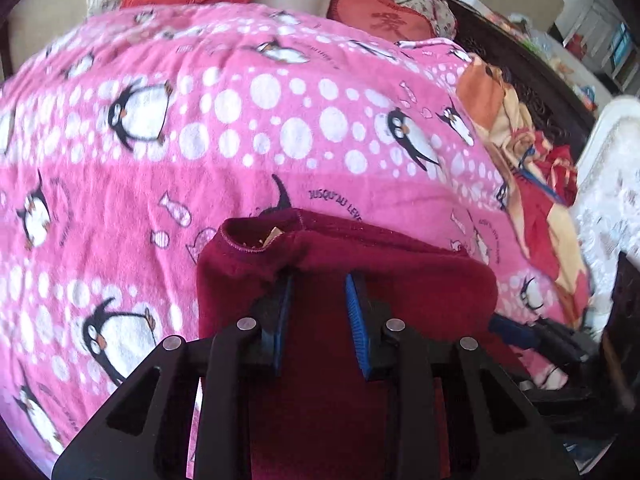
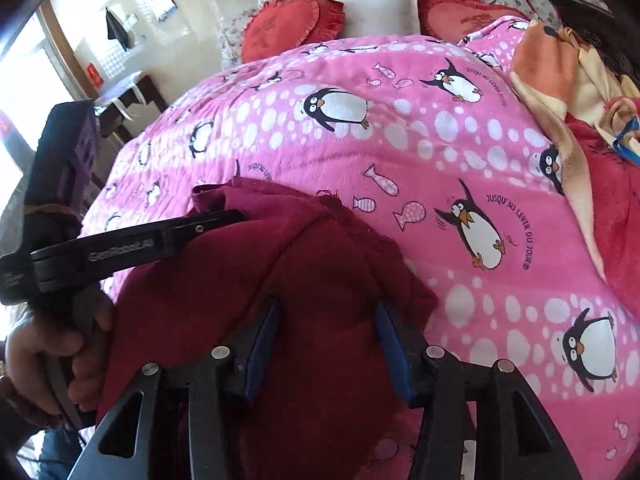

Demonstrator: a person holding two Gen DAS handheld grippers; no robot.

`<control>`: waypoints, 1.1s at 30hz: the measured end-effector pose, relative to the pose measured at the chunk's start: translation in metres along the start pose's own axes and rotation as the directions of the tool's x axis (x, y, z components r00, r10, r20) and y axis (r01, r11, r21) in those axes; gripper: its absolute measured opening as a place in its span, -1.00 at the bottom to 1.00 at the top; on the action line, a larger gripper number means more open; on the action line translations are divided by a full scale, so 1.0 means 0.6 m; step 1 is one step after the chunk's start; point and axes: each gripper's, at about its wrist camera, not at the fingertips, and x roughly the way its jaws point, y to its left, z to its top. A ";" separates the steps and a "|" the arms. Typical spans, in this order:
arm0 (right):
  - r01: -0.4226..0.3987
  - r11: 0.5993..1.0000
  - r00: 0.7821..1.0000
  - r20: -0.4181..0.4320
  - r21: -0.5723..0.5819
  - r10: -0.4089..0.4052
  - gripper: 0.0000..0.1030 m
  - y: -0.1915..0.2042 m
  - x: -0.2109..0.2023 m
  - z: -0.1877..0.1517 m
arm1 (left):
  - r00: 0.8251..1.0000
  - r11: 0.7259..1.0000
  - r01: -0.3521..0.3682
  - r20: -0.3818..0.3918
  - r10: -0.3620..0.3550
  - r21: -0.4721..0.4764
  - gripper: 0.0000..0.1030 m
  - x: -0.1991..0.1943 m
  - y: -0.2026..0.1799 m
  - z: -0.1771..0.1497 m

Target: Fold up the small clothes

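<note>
- Left gripper [image 1: 320,280]: blue pads stand a little apart, dark red garment [image 1: 360,280] draped over the tips; whether the pads pinch it, cannot tell.
- Right gripper [image 2: 326,312]: jaws part-open, garment folds bunched between and over them; pads not visibly pressing.
- Garment sits on pink penguin blanket [image 1: 160,160].
- Far: red cushions [image 2: 292,24].

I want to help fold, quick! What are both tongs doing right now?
Left tongs: closed on the cloth.
Right tongs: open, with cloth between them.
</note>
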 end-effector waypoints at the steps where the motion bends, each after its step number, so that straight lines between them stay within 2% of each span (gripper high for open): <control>1: -0.011 1.000 1.000 0.001 0.012 0.011 -0.04 -0.003 -0.012 0.002 | 1.000 1.000 0.001 0.002 -0.001 0.010 -0.47 -0.007 -0.002 -0.004; 3: -0.008 0.998 1.000 0.024 0.061 0.007 -0.04 -0.009 -0.050 0.001 | 0.999 0.999 0.023 0.023 -0.024 0.023 -0.48 -0.041 -0.001 -0.007; 4: -0.013 0.995 0.998 0.062 0.099 0.006 -0.04 -0.015 -0.078 -0.005 | 0.998 0.998 0.046 0.042 -0.047 0.036 -0.44 -0.069 0.005 -0.015; 5: -0.027 0.991 0.995 0.102 0.134 0.014 0.03 -0.023 -0.106 -0.017 | 0.996 0.996 0.066 0.060 -0.069 0.053 -0.33 -0.091 0.009 -0.024; 6: -0.059 0.982 0.987 0.155 0.181 0.031 0.29 -0.035 -0.134 -0.036 | 0.993 0.993 0.087 0.076 -0.093 0.076 -0.05 -0.116 0.017 -0.038; 7: -0.075 0.975 0.983 0.182 0.210 0.036 0.49 -0.042 -0.145 -0.048 | 0.991 0.991 0.095 0.083 -0.103 0.092 0.12 -0.129 0.020 -0.048; 8: -0.087 0.966 0.979 0.198 0.242 0.039 0.70 -0.050 -0.154 -0.063 | 0.989 0.989 0.101 0.095 -0.111 0.106 0.37 -0.142 0.028 -0.061; 11: -0.183 0.926 0.976 0.177 0.330 0.130 0.73 -0.067 -0.139 -0.090 | 0.989 0.986 0.118 0.076 -0.127 0.115 0.40 -0.140 0.047 -0.095; 12: -0.238 0.895 0.967 0.176 0.379 0.183 0.73 -0.075 -0.122 -0.100 | 0.988 0.984 0.143 0.048 -0.149 0.104 0.40 -0.131 0.053 -0.105; 14: -0.312 0.832 0.950 0.162 0.458 0.267 0.73 -0.086 -0.087 -0.115 | 0.972 0.971 0.236 0.004 -0.236 0.042 0.40 -0.113 0.065 -0.123; 16: -0.361 0.769 0.931 0.152 0.528 0.333 0.74 -0.093 -0.053 -0.134 | 0.940 0.940 0.340 -0.025 -0.341 -0.038 0.41 -0.100 0.079 -0.137; 18: -0.411 0.754 0.911 0.216 0.513 0.350 0.87 -0.096 -0.053 -0.140 | 0.922 0.919 0.380 -0.029 -0.385 -0.106 0.50 -0.087 0.090 -0.145; 20: -0.444 0.742 0.895 0.198 0.502 0.400 0.90 -0.093 -0.048 -0.134 | 0.911 0.904 0.405 -0.015 -0.411 -0.138 0.51 -0.084 0.095 -0.146; 21: -0.473 0.735 0.878 0.188 0.485 0.441 0.88 -0.089 -0.047 -0.131 | 0.911 0.902 0.407 -0.013 -0.413 -0.141 0.51 -0.085 0.093 -0.143; 22: -0.520 0.718 0.846 0.165 0.462 0.507 0.85 -0.080 -0.043 -0.128 | 0.910 0.902 0.408 -0.012 -0.414 -0.141 0.51 -0.086 0.091 -0.141; 23: -0.559 0.697 0.816 0.147 0.449 0.559 0.69 -0.073 -0.036 -0.124 | 0.910 0.902 0.409 -0.011 -0.415 -0.140 0.51 -0.087 0.090 -0.138; 24: -0.567 0.701 0.809 0.131 0.433 0.573 0.66 -0.065 -0.035 -0.124 | 0.909 0.901 0.411 -0.007 -0.416 -0.141 0.51 -0.086 0.090 -0.136; 25: -0.536 0.733 0.834 0.126 0.419 0.538 0.65 -0.063 -0.033 -0.122 | 0.909 0.900 0.411 -0.008 -0.416 -0.146 0.51 -0.083 0.088 -0.133; 26: -0.513 0.737 0.848 0.125 0.440 0.515 0.56 -0.068 -0.024 -0.123 | 0.908 0.899 0.412 -0.008 -0.418 -0.150 0.51 -0.080 0.089 -0.132; 27: -0.507 0.725 0.852 0.146 0.465 0.502 0.32 -0.074 -0.018 -0.125 | 0.907 0.896 0.415 -0.004 -0.421 -0.155 0.51 -0.077 0.088 -0.132; 28: -0.515 0.711 0.848 0.162 0.478 0.506 0.27 -0.077 -0.015 -0.125 | 0.906 0.895 0.417 -0.002 -0.423 -0.159 0.51 -0.076 0.088 -0.130; 29: -0.537 0.693 0.834 0.179 0.481 0.522 0.26 -0.074 -0.012 -0.126 | 0.906 0.894 0.418 0.003 -0.423 -0.164 0.46 -0.076 0.090 -0.131; 30: -0.537 0.703 0.835 0.175 0.467 0.521 0.21 -0.067 -0.016 -0.127 | 0.908 0.897 0.414 0.006 -0.418 -0.157 0.18 -0.079 0.090 -0.132; 31: -0.520 0.732 0.848 0.167 0.439 0.503 0.13 -0.056 -0.022 -0.125 | 0.913 0.905 0.404 0.003 -0.408 -0.136 0.13 -0.085 0.086 -0.134; 32: -0.520 0.741 0.850 0.168 0.424 0.500 -0.10 -0.047 -0.029 -0.121 | 0.922 0.916 0.386 0.008 -0.387 -0.114 0.04 -0.093 0.083 -0.136; 33: -0.517 0.751 0.853 0.175 0.411 0.491 -0.19 -0.038 -0.036 -0.115 | 0.928 0.924 0.371 0.015 -0.372 -0.094 -0.07 -0.103 0.080 -0.136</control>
